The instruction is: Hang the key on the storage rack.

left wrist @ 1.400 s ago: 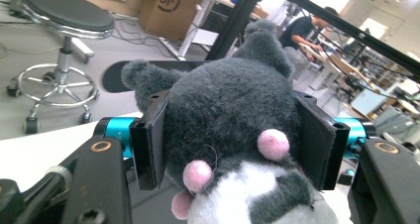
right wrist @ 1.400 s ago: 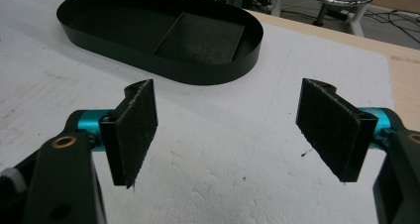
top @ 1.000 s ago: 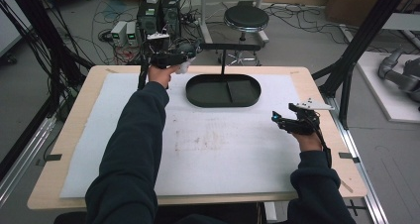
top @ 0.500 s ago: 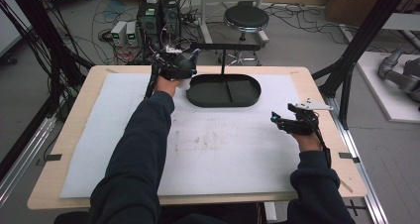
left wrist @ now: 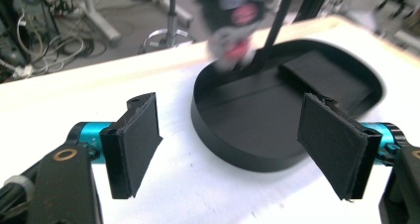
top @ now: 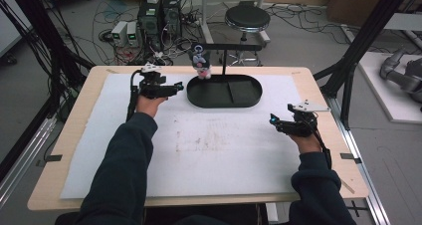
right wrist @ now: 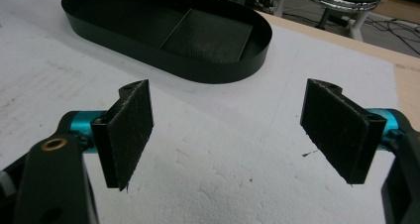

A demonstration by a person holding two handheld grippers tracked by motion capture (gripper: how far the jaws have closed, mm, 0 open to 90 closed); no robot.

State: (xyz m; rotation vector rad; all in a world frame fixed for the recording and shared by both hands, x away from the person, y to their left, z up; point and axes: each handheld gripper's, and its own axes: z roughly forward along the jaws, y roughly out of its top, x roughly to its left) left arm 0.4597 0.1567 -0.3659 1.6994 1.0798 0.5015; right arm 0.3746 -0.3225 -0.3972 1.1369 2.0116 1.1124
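Now left hand-held gripper (top: pixel 180 88) wide open, empty, jaws just opening.

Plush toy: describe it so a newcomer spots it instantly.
Find the black oval tray at the table's far edge. A black T-shaped stand rises behind it; the plush toy hangs from its left end. It is the one soft, pale, pink-marked thing among black parts.

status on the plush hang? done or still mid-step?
Done: the plush toy hangs from the stand's bar at the black tray. In hand: nothing; the left gripper has just been opening, jaws empty, beside the tray. The right gripper is open, idle. Left: nothing visible.
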